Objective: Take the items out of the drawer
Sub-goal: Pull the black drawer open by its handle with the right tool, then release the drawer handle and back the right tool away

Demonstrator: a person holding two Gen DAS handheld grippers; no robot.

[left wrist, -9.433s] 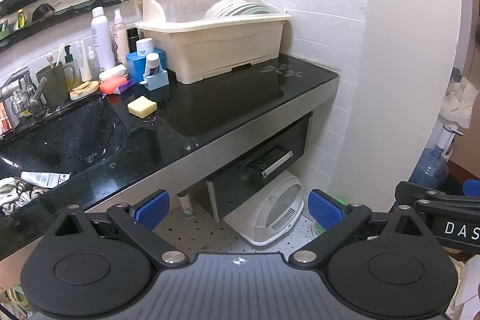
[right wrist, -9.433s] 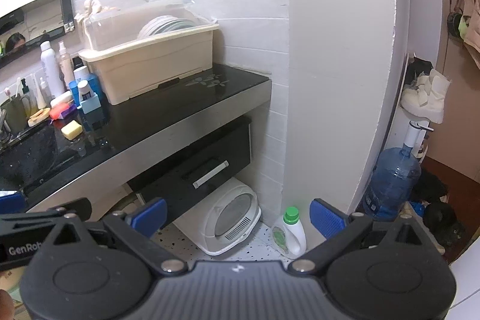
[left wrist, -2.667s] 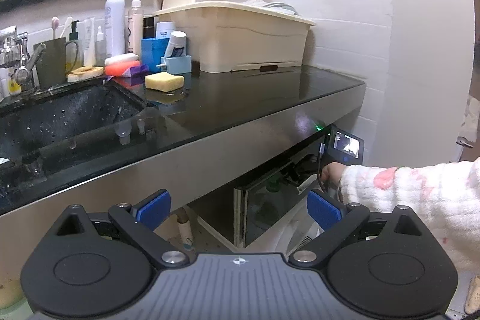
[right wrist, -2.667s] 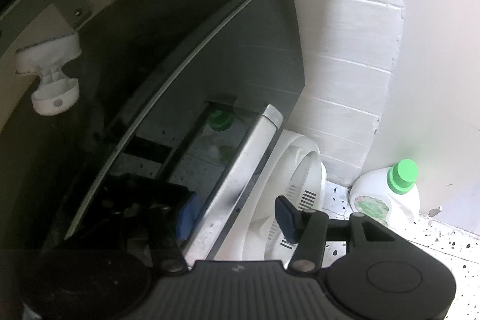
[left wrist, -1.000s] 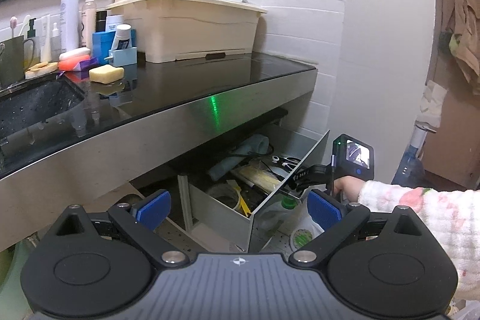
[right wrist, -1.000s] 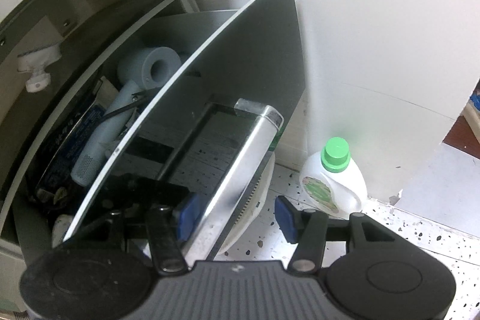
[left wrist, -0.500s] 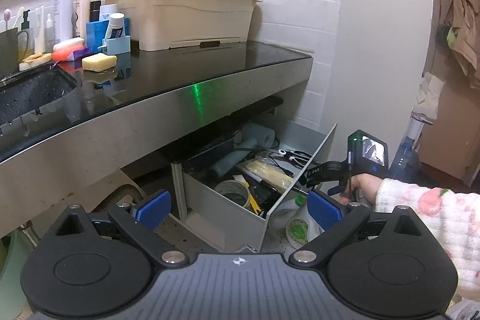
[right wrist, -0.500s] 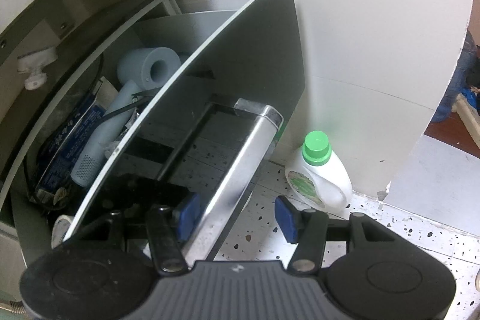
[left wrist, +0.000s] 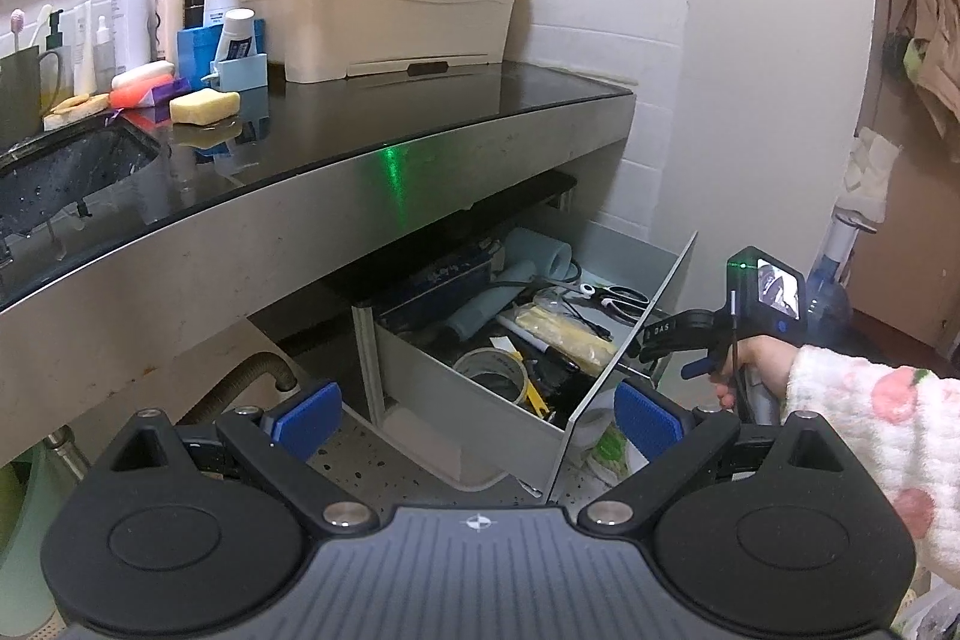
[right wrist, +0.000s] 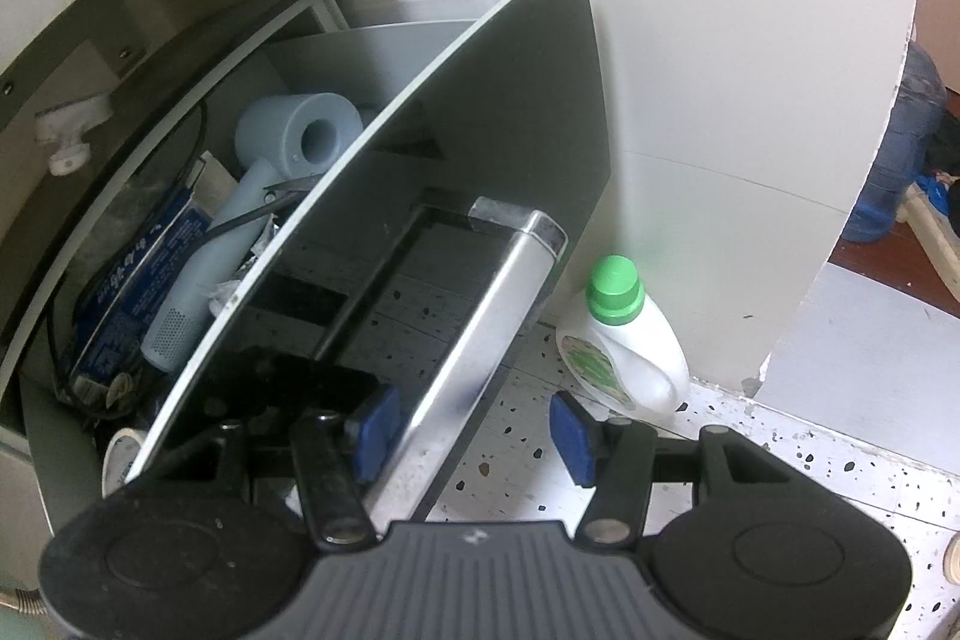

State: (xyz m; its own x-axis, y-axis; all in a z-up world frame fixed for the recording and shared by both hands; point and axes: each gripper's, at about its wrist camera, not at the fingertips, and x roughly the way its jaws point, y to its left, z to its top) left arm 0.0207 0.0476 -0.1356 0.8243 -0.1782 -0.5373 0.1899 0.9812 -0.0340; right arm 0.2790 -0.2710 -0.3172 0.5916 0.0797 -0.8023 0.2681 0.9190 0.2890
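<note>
The drawer [left wrist: 456,406] under the black counter is pulled far out. It holds a pale blue hair dryer [right wrist: 288,148], a blue box [right wrist: 138,280], scissors [left wrist: 618,295], a tape roll [left wrist: 489,367] and a yellow packet [left wrist: 564,334]. My right gripper [right wrist: 474,427] is at the drawer's dark glass front [right wrist: 480,148], its jaws apart on either side of the metal handle [right wrist: 498,298], not clamped. It also shows in the left wrist view [left wrist: 666,334]. My left gripper [left wrist: 474,415] is open and empty, back from the drawer.
A white detergent bottle with a green cap [right wrist: 624,340] stands on the speckled floor beside the drawer. The counter [left wrist: 360,130] carries a cream dish rack [left wrist: 366,10], soap and bottles. A blue water jug [right wrist: 900,160] stands past the wall corner.
The drawer has gone from shut to far open, pulled by my right gripper at the handle. In the last half second it came out slightly more; the left gripper stayed open.
</note>
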